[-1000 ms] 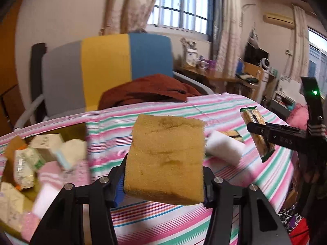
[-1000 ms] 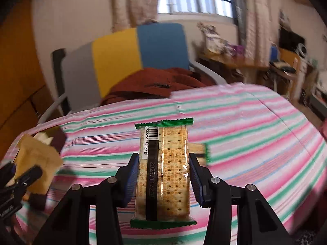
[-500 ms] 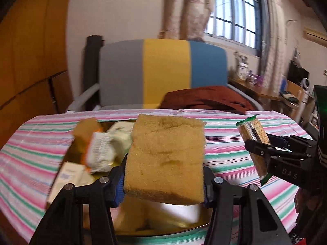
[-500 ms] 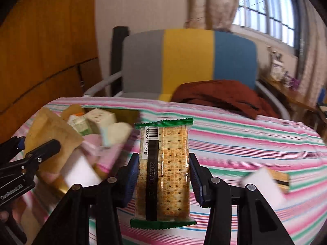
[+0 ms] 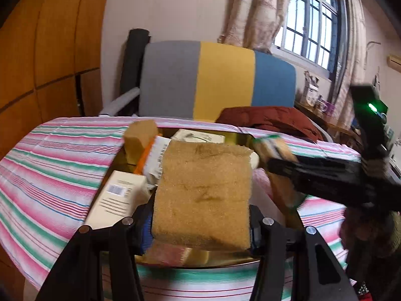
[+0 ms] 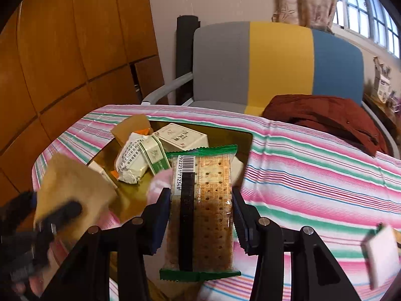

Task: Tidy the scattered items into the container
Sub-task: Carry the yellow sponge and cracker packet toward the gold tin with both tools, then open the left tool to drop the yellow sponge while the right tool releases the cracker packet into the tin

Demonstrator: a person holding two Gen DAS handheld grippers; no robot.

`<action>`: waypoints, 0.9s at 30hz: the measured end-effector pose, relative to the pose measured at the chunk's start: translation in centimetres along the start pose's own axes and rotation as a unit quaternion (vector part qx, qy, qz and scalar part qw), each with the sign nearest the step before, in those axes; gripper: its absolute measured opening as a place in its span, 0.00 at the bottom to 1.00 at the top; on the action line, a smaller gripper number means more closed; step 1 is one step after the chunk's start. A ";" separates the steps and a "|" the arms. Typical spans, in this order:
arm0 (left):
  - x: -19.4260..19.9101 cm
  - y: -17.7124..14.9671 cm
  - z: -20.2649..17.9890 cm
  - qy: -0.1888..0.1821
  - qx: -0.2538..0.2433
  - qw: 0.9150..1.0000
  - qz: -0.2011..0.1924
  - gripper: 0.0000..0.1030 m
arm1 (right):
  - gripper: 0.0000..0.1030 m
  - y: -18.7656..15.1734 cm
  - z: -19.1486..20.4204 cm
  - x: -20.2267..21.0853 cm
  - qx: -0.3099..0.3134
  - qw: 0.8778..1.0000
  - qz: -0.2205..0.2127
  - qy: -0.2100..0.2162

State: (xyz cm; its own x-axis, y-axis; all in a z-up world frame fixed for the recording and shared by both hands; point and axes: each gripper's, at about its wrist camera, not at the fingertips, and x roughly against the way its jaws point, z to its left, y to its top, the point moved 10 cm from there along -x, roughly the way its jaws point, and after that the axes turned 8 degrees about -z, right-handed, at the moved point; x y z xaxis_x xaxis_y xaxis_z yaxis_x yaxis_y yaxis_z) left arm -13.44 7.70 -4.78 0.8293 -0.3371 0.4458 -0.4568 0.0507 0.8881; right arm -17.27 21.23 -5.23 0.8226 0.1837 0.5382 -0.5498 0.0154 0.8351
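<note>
- Nearest, the left gripper (image 5: 200, 228) has its fingers clamped on a brown sponge (image 5: 203, 195); the right gripper (image 6: 200, 222) clamps a cracker packet (image 6: 201, 210).
- Just beyond, both hang over the gold container (image 5: 220, 258) on the striped tabletop (image 6: 313, 165).
- Next, I'd judge: lower, let go.

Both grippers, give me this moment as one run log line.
left gripper: shut on sponge | right gripper: shut on cracker packet | both over gold tray | white sponge: on tablecloth
</note>
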 end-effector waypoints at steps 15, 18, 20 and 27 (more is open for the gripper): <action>-2.8 -2.4 0.0 0.026 0.000 0.999 0.038 0.60 | 0.50 -1.8 -0.3 -4.1 -0.032 0.999 0.040 0.014; -2.6 -2.5 0.0 0.035 -0.006 0.999 0.036 0.61 | 0.52 -1.7 -0.1 -3.7 -0.034 0.999 0.034 0.015; -2.5 -2.5 0.0 0.039 -0.009 0.999 0.036 0.62 | 0.52 -1.5 0.1 -3.3 -0.035 0.999 0.029 0.018; -1.3 -2.2 0.3 0.055 -0.014 0.998 0.021 0.62 | 0.57 -1.1 0.6 -1.4 -0.039 0.999 0.006 0.020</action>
State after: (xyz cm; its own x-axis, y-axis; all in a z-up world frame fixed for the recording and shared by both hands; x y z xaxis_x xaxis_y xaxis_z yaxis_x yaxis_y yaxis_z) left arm -13.66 7.78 -7.34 0.8402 -0.2288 0.4916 -0.4847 0.0896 0.8701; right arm -17.75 20.41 -6.83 0.8106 0.2236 0.5413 -0.5700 0.0889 0.8168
